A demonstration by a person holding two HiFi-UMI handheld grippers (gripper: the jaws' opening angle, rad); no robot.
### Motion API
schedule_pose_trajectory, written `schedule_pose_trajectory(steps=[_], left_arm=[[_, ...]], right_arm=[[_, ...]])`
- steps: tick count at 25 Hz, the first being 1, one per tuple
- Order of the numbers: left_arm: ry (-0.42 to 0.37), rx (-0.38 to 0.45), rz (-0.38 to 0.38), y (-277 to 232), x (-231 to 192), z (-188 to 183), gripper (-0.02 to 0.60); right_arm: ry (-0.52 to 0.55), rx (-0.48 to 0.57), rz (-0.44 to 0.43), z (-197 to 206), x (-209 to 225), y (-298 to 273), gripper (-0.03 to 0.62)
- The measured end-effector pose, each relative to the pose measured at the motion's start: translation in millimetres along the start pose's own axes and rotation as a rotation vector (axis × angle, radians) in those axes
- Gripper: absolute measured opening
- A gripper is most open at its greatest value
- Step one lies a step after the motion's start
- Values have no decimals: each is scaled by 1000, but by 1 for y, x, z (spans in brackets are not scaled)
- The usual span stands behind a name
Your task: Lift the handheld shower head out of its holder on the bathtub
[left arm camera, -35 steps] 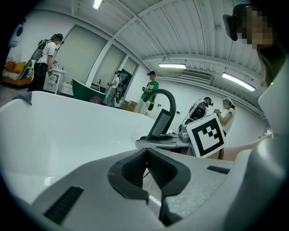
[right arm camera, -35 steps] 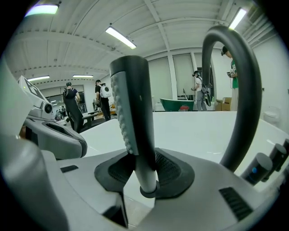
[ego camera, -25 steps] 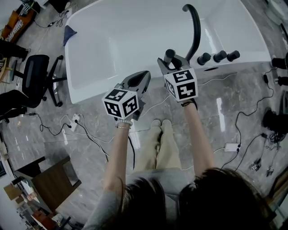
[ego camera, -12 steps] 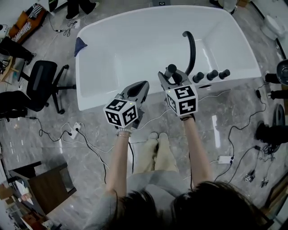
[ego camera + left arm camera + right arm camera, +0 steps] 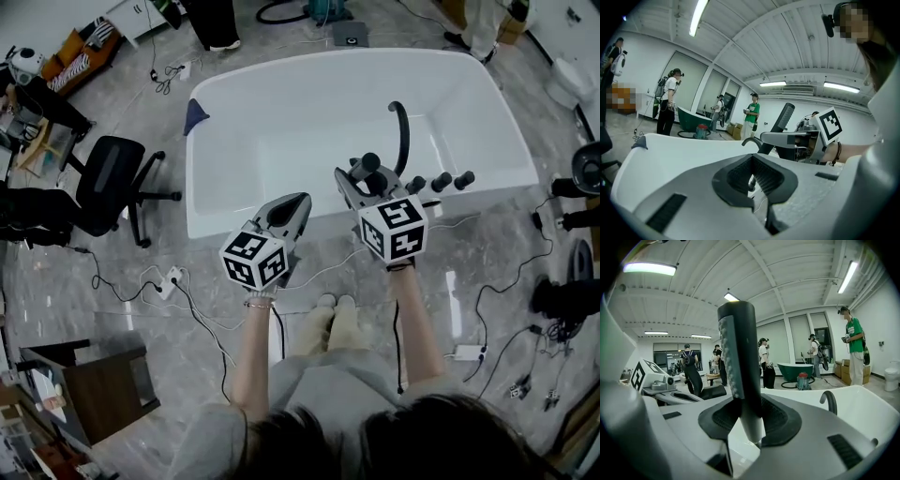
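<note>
The black handheld shower head (image 5: pixel 740 371) stands upright between the jaws of my right gripper (image 5: pixel 750 420), which is shut on its handle. From the head view, the right gripper (image 5: pixel 367 178) holds the shower head (image 5: pixel 369 163) above the near rim of the white bathtub (image 5: pixel 281 220), left of the black knobs (image 5: pixel 441 181). It also rises beside the right gripper in the left gripper view as a dark ribbed shower head (image 5: pixel 785 117). My left gripper (image 5: pixel 286 211) hovers to the left, over the tub's near rim. Its jaws (image 5: pixel 752 176) are shut with nothing between them.
A black curved spout (image 5: pixel 401 127) rises from the tub behind the right gripper. A blue cloth (image 5: pixel 195 114) lies at the tub's left corner. A black office chair (image 5: pixel 108 183) stands left, cables (image 5: pixel 178 281) run over the floor. People stand beyond the tub.
Both grippers have risen, and the tub now sits farther below them. The shower head has stayed in the right gripper throughout.
</note>
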State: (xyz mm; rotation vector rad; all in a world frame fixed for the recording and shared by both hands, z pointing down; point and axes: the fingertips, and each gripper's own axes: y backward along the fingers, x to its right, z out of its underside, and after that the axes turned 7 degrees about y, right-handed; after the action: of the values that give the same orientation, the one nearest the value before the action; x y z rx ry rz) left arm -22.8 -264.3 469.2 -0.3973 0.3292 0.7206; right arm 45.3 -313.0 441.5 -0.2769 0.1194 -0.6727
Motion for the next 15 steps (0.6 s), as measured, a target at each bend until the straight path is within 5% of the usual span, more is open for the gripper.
schedule_pose_trajectory(steps=[15], left_arm=[[-70, 133, -6, 81, 32, -57, 5]], right_arm=[[14, 136, -140, -83, -60, 24, 126]])
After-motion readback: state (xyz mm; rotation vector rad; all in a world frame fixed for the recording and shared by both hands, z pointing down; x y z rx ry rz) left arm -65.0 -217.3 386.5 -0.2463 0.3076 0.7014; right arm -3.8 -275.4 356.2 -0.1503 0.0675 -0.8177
